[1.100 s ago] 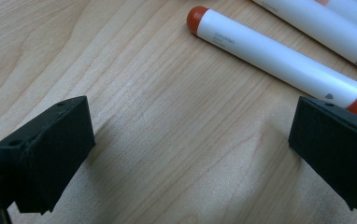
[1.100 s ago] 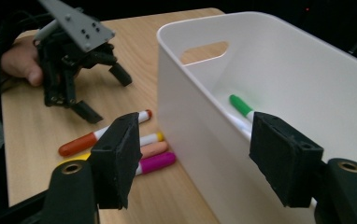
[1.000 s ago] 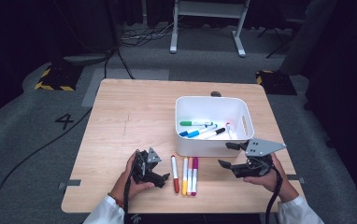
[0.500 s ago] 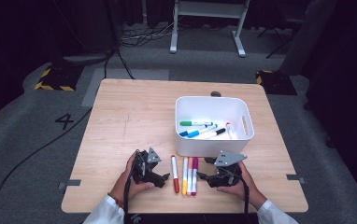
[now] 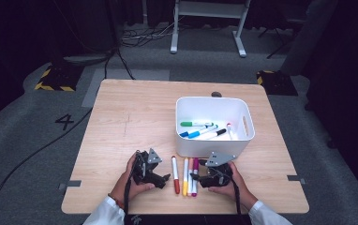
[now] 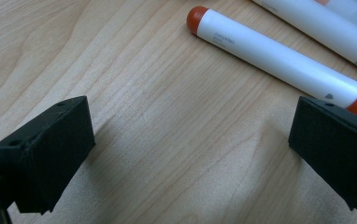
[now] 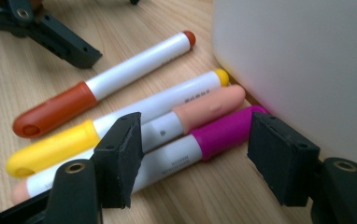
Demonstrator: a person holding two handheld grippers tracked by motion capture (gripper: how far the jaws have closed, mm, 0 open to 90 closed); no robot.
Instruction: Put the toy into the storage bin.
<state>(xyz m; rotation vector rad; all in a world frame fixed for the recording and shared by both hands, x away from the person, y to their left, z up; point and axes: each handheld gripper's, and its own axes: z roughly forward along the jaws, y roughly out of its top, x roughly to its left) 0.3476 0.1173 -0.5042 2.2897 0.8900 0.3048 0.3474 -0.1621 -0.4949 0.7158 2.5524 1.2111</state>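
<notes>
The right gripper [image 5: 197,177] has moved left from the table's right side and now sits just beside the purple marker [image 5: 195,175], open around it.

A large dark numeral "4" [image 5: 66,122] stands on the grey floor to the left of the wooden surface. In the left gripper view, the white barrel of the red marker [image 6: 279,60] carries a short line of small grey print, too small and blurred to read. In the right gripper view, the yellow marker [image 7: 134,122] bears dark lettering near its far end, also illegible, and the peach marker [image 7: 186,119] shows only a small dark mark.
</notes>
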